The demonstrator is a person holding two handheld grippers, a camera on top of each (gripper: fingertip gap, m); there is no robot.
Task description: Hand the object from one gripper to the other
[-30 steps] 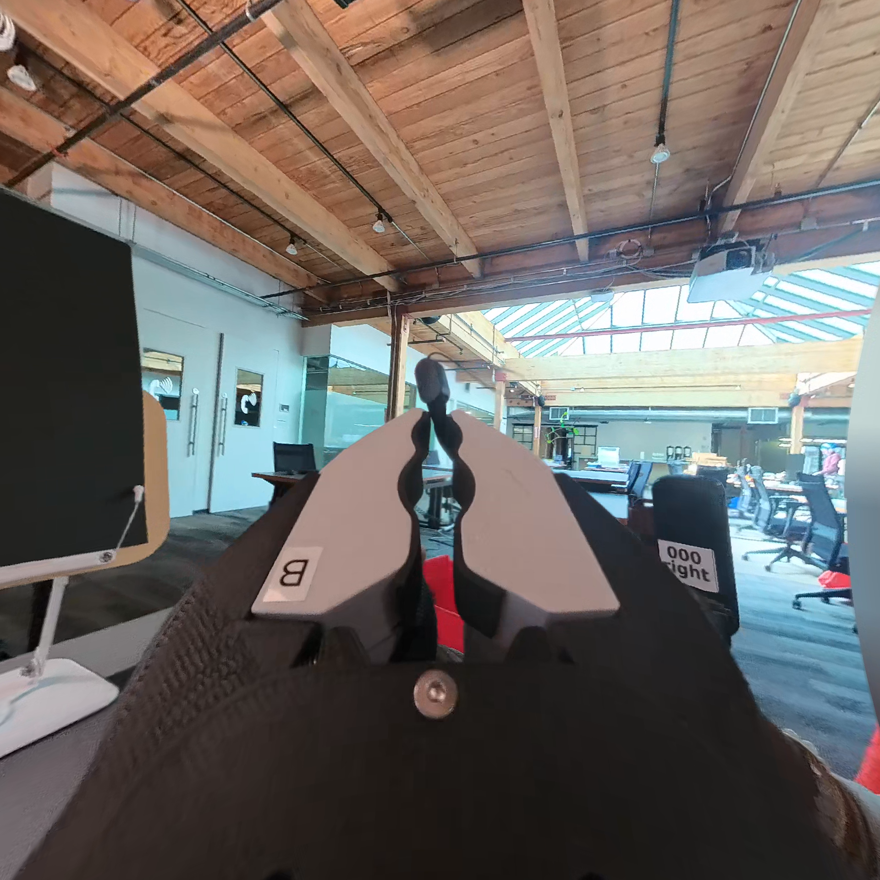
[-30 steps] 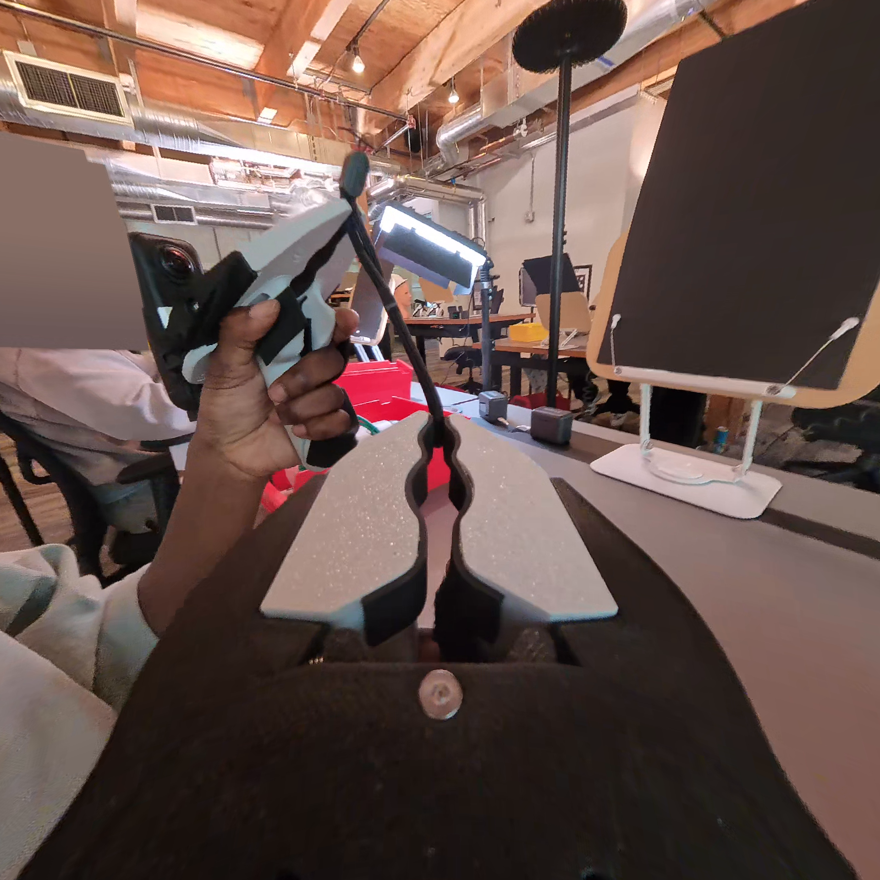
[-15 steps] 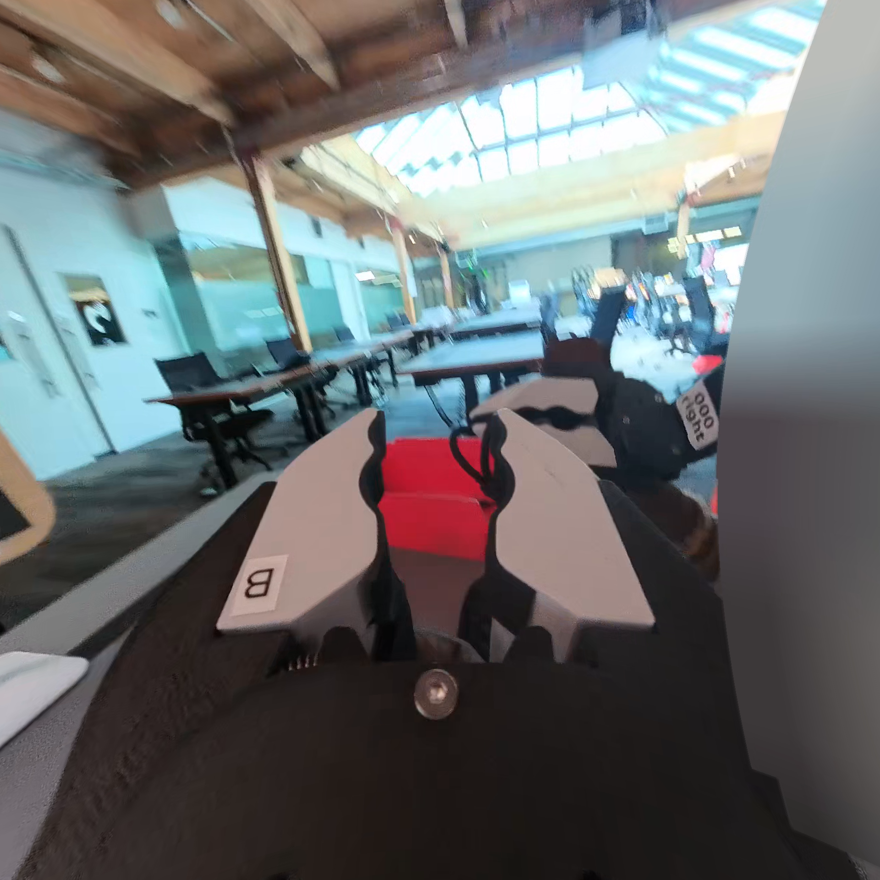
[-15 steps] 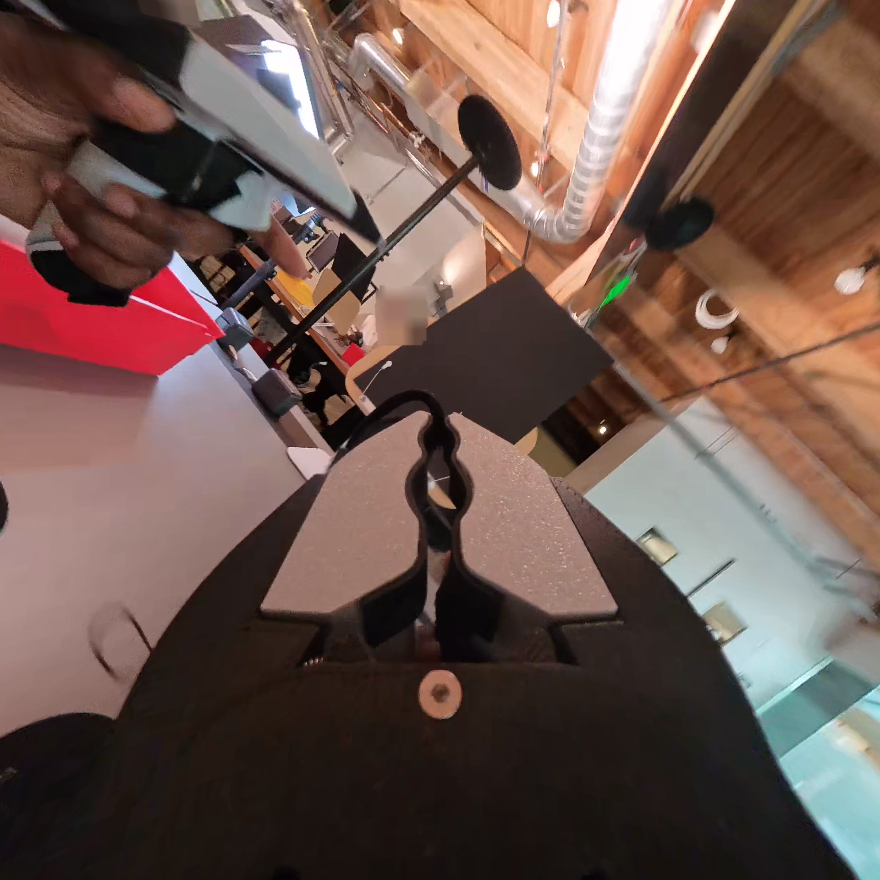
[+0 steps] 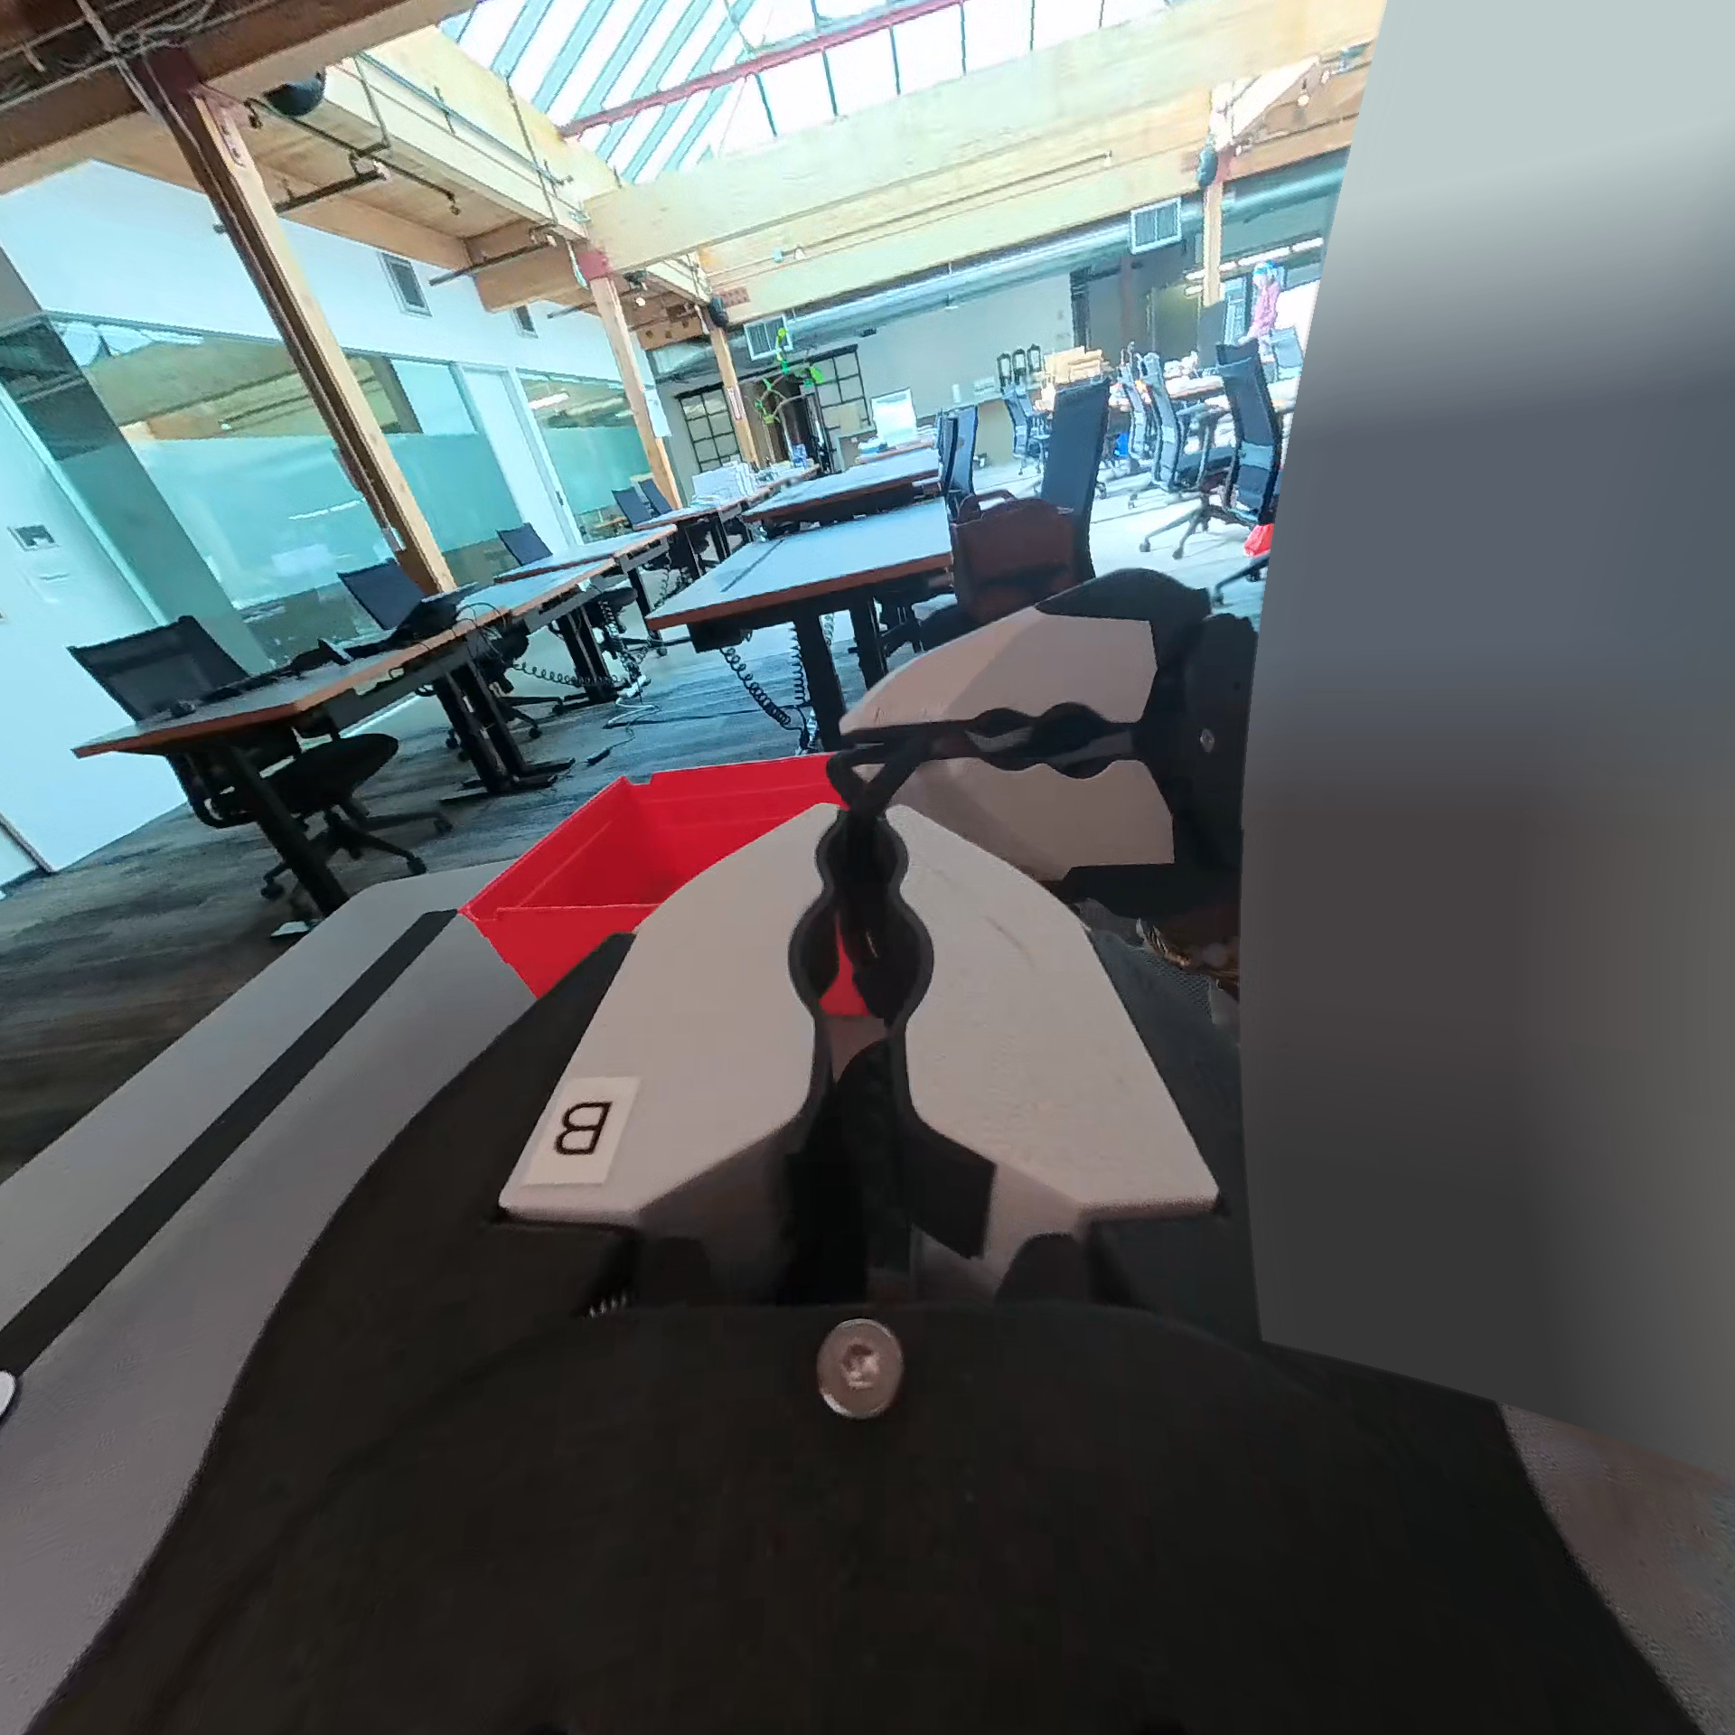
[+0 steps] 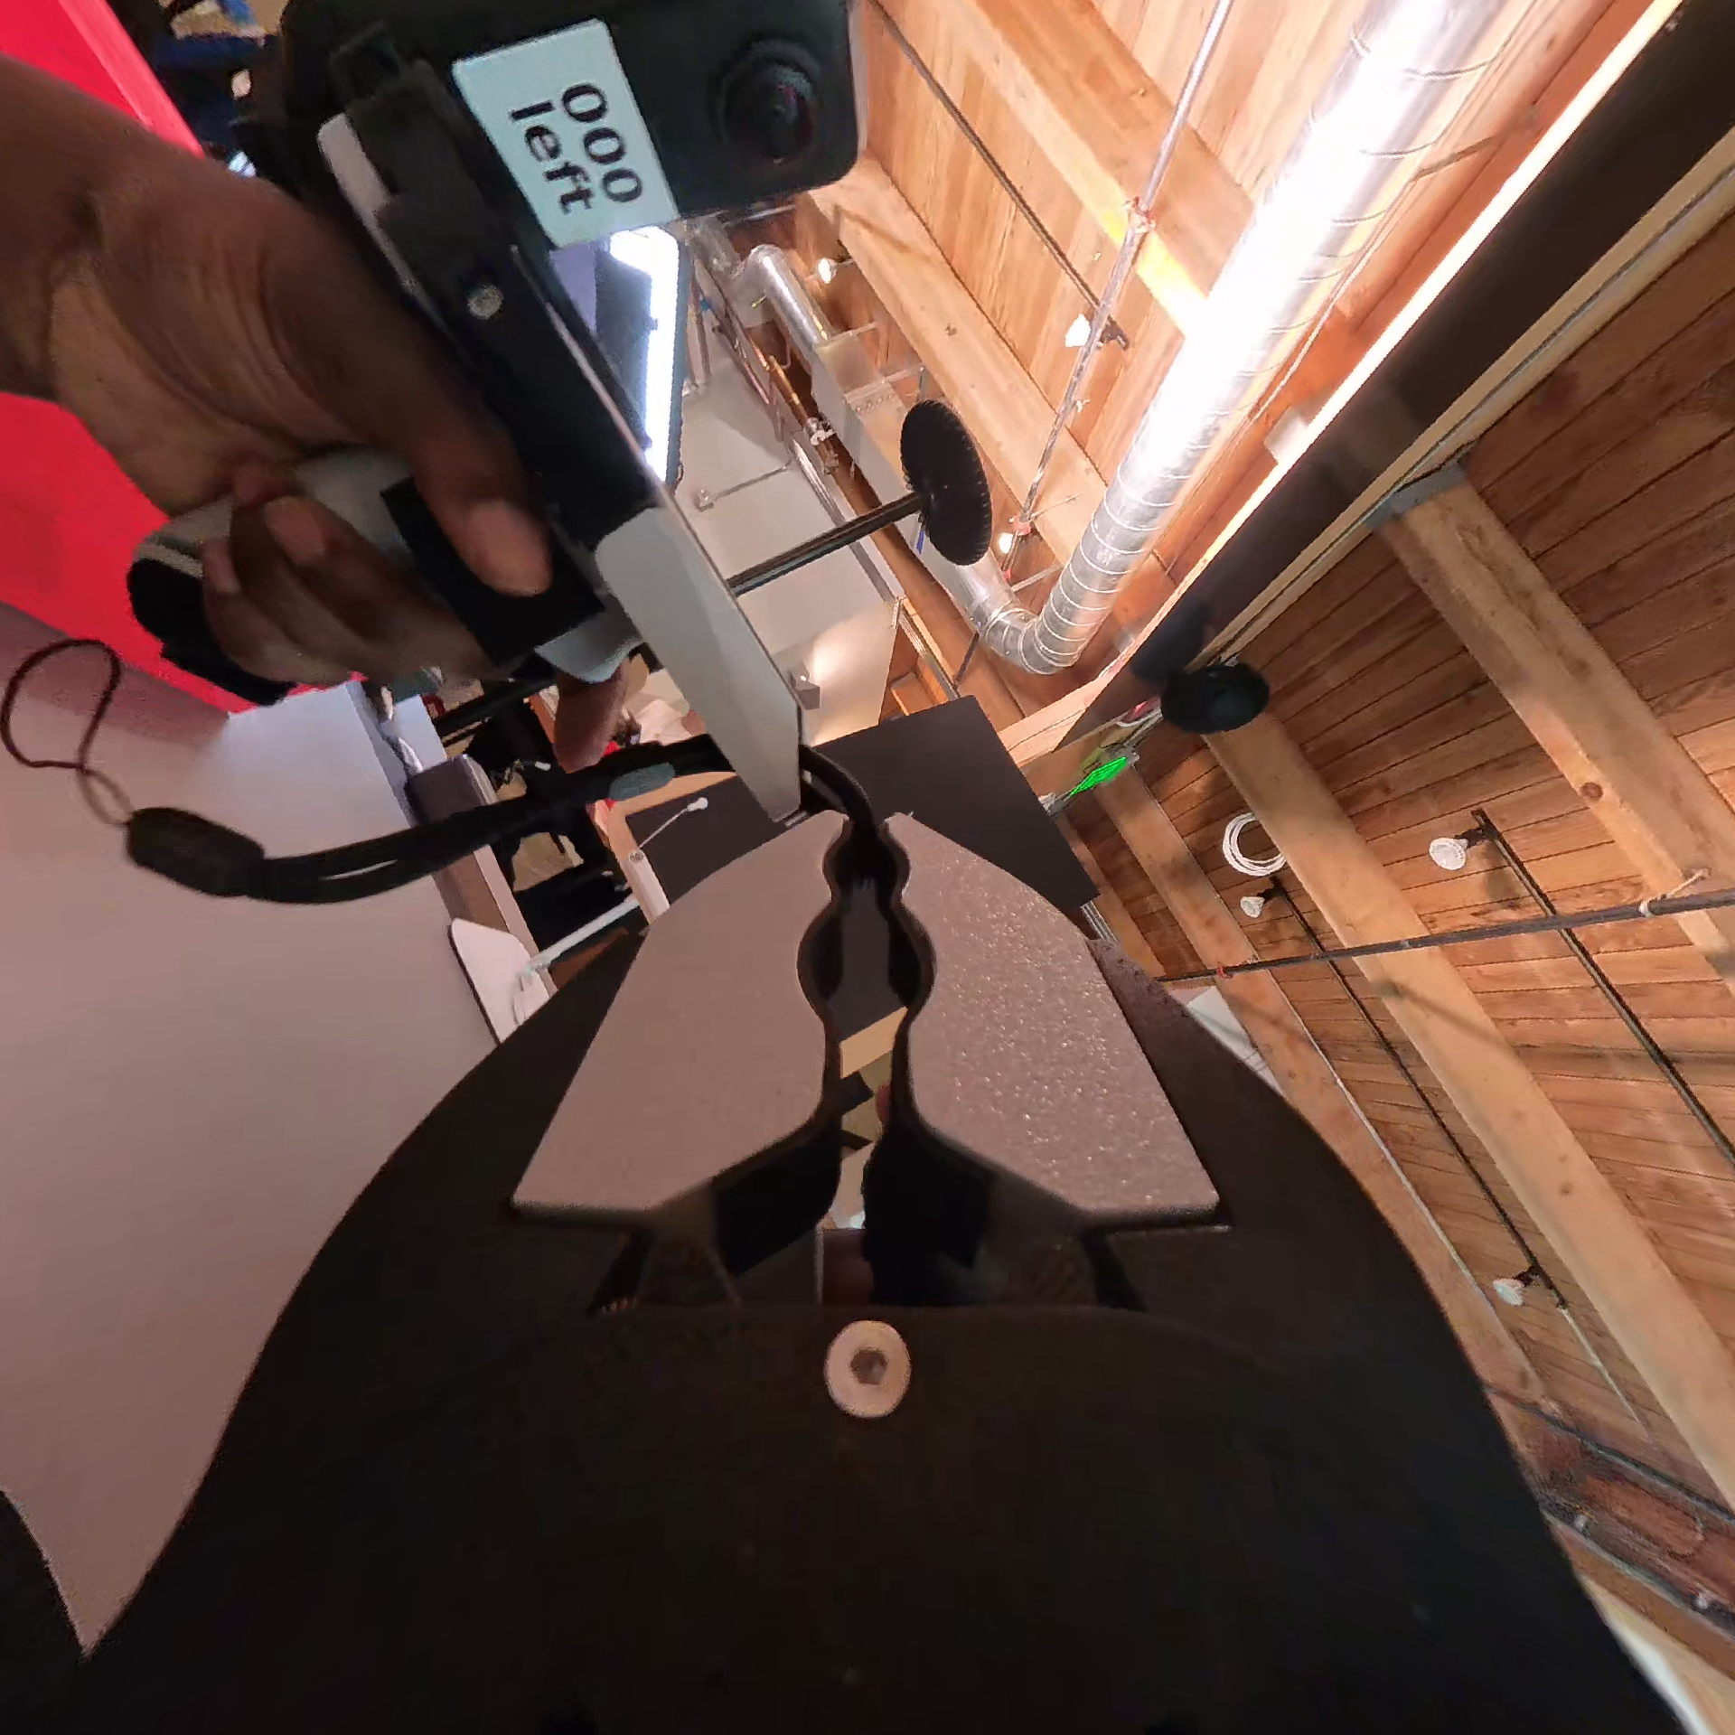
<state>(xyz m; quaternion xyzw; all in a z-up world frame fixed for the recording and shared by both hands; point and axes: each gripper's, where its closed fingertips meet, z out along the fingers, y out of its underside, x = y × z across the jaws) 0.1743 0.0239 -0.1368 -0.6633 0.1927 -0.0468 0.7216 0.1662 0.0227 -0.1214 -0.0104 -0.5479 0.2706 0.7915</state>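
Note:
The object is a black cord strap (image 5: 862, 906) with a dark toggle (image 6: 192, 852) and a thin loop (image 6: 56, 699) at its free end. My left gripper (image 5: 859, 828) is shut on the cord, and strands show in the gaps between its jaws. My right gripper (image 5: 868, 746) comes in from the right, tip to tip with it, also shut on the cord. In the right wrist view my right gripper (image 6: 868, 826) pinches the cord (image 6: 859, 878). The left gripper (image 6: 784, 798) is edge-on just above, held by a hand (image 6: 188, 329). The rest of the strap (image 6: 394, 854) trails to the left.
A red bin (image 5: 657, 845) stands on the grey table (image 5: 188, 1127) just beyond the grippers. A black panel on a white stand (image 6: 948, 779) is behind the gripper tips. Office desks and chairs (image 5: 798, 582) fill the room beyond. Only a small space, under 4 cm, lies between the two pairs of fingers.
The left gripper swung down from pointing at the ceiling, opened half a second ago, and is now shut on the cord by the right gripper's tip. The right gripper rolled onto its side.

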